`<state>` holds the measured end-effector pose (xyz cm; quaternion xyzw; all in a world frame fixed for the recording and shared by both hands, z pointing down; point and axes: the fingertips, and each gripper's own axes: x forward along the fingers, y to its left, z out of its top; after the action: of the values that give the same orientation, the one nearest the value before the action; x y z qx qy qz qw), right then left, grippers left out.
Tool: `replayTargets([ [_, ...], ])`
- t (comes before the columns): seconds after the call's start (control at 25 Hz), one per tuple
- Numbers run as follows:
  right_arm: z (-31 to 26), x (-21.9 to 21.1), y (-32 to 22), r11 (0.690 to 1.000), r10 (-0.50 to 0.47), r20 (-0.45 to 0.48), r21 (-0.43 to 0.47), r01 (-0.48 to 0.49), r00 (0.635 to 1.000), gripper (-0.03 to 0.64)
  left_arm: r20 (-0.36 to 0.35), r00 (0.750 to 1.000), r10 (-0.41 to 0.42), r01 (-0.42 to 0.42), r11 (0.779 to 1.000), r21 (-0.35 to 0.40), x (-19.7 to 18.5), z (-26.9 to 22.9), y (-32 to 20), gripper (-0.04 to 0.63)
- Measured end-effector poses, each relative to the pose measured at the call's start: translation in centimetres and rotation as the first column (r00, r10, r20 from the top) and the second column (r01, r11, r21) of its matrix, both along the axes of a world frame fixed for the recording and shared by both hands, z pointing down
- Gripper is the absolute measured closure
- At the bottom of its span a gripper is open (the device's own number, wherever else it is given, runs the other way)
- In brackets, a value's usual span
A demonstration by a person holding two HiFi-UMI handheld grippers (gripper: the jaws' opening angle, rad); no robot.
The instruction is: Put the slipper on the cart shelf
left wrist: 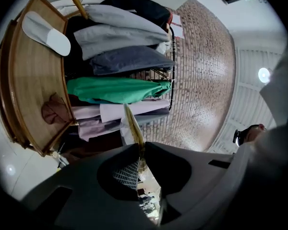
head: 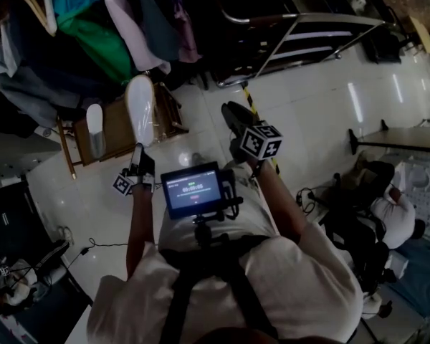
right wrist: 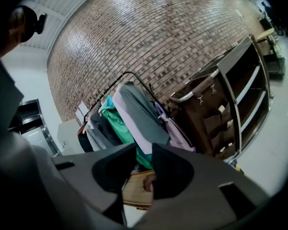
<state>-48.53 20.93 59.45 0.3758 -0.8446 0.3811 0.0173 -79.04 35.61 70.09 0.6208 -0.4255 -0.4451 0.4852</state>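
Pinches slipper (head: pixel 140 106) by thin edge in near-closed left tool (left wrist: pixel 140 146), high for reaching cart shelf (head: pixel 118 129); holds right tool (right wrist: pixel 144 151) closed, empty.

Two slippers, two claws, one cart.

There are two white slippers: the held slipper (head: pixel 140 106) and the shelf slipper (head: pixel 94 131). There are two claws, the left claw (left wrist: pixel 140 146) and the right claw (right wrist: pixel 144 152), and two marker cubes, the left cube (head: pixel 123 183) and the right cube (head: pixel 261 140). One wooden cart (left wrist: pixel 33 80) has one brown lump (left wrist: pixel 54 110) on it. One clothes rail (right wrist: pixel 129 74) carries at least six garments, only one of them a green garment (left wrist: pixel 117 87). One screen (head: pixel 193 190) sits at the wearer's chest. One metal rack (right wrist: pixel 249 75) and one brown organiser (right wrist: pixel 206 111) stand beside the rail. One second person (head: pixel 394 210) is at the right.
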Motion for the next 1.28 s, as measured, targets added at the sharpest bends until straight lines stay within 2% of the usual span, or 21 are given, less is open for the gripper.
replayTargets([
  [0.28, -1.1, 5.9, -1.1, 0.998, 0.063, 0.003, 0.018, -0.063, 0.998, 0.508, 0.009, 0.995, 0.096, -0.096, 0.994, 0.051, 5.8, -3.5, -4.1, 0.557],
  [0.52, -2.2, 12.3, -1.4, 0.993, 0.115, 0.008, 0.033, -0.116, 0.993, 0.508, 0.004, 0.983, 0.184, -0.184, 0.981, 0.061, 13.0, -5.2, -6.9, 0.557],
  [0.88, -3.3, 24.3, -0.5, 0.967, 0.251, 0.035, 0.047, -0.252, 0.967, 0.508, -0.001, 0.942, 0.337, -0.334, 0.936, 0.109, 25.1, -7.6, -9.6, 0.557],
  [1.28, -4.9, 36.3, 2.5, 0.915, 0.390, 0.060, 0.091, -0.394, 0.919, 0.508, 0.015, 0.892, 0.452, -0.450, 0.883, 0.132, 35.1, -8.3, -11.3, 0.557],
])
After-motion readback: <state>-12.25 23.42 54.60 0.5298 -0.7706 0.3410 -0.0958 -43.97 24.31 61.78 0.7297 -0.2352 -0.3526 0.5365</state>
